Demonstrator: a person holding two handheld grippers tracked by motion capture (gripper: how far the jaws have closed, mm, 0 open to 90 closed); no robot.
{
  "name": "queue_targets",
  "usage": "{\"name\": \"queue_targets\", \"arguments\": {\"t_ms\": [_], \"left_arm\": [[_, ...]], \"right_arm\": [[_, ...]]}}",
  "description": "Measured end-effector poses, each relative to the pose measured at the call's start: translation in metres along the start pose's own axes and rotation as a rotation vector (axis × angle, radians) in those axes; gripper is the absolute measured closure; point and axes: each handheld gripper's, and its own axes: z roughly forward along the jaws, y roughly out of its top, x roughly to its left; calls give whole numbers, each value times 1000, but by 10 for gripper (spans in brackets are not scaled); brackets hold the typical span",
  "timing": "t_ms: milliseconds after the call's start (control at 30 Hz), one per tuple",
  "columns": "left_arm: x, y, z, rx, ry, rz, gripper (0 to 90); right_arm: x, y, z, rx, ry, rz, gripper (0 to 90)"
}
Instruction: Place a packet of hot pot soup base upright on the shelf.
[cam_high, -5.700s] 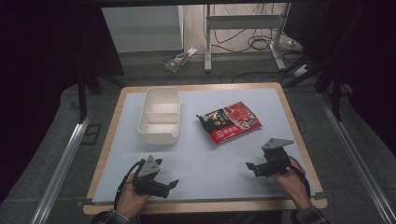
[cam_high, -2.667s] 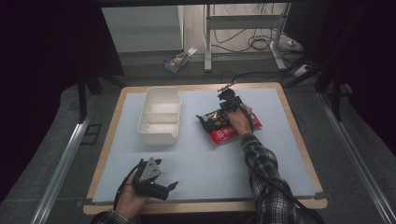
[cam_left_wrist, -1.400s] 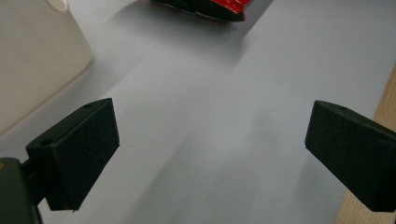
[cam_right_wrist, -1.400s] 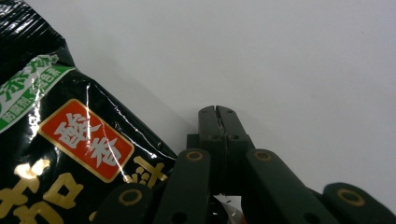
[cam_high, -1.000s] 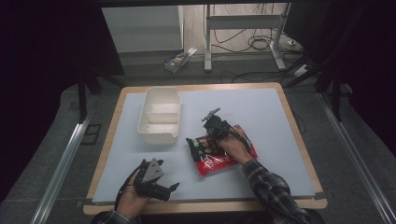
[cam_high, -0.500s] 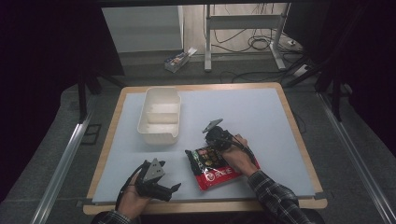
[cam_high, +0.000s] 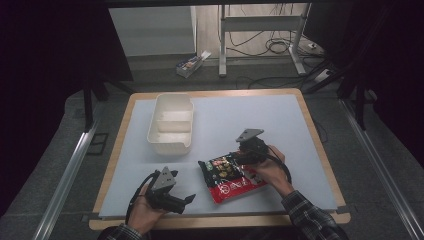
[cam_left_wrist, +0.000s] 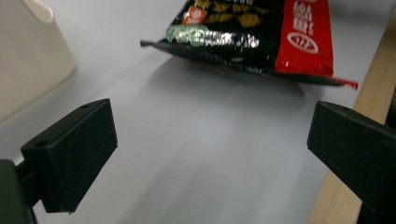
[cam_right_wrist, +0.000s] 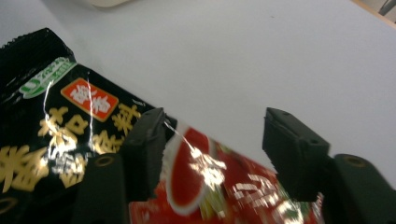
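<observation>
Right claw (cam_high: 239, 157) jaws, just opening, stand spread over the released snack packet (cam_high: 231, 178). Left claw (cam_high: 186, 201) spread, packet just ahead. Risk: a jaw snagging the foil, dragging it across the surface (cam_high: 280, 125).

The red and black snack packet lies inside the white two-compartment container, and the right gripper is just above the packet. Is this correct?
Not quite. The snack packet lies flat on the table, apart from the white container, nearer the person; the high view shows it. The rest holds: the right gripper is just above the packet, its jaws having just been opening, their pads off the packet.
</observation>
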Motion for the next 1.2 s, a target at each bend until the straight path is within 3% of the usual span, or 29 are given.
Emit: {"name": "queue_targets", "arguments": {"t_ms": [100, 267, 400, 500, 800, 933, 1000, 1100, 1200], "left_arm": [[-1, 6, 2, -19, -15, -8, 23], [-6, 13, 11, -6, -17, 30, 75], [-7, 21, 19, -17, -42, 46, 161], [-7, 28, 25, -24, -54, 66, 241], [1, 48, 46, -63, -102, 36, 606], [-1, 49, 60, -44, -140, 32, 769], [-3, 49, 66, -26, -144, 42, 849], [-6, 47, 72, -4, -154, 55, 890], [-9, 43, 75, 20, -162, 67, 897]], "right_arm": [[-4, -9, -12, -8, 1, 20, 285], [-7, -24, -27, -15, 19, 50, 179], [-11, -39, -38, -8, 51, 90, 92], [-13, -48, -44, 9, 48, 102, 44], [-15, -74, -64, 31, 48, 134, 0], [-16, -81, -71, 30, 33, 142, 0], [-16, -84, -74, 33, 13, 116, 0], [-15, -86, -77, 31, 6, 99, 0], [-15, -89, -79, 32, 13, 115, 0]]}}
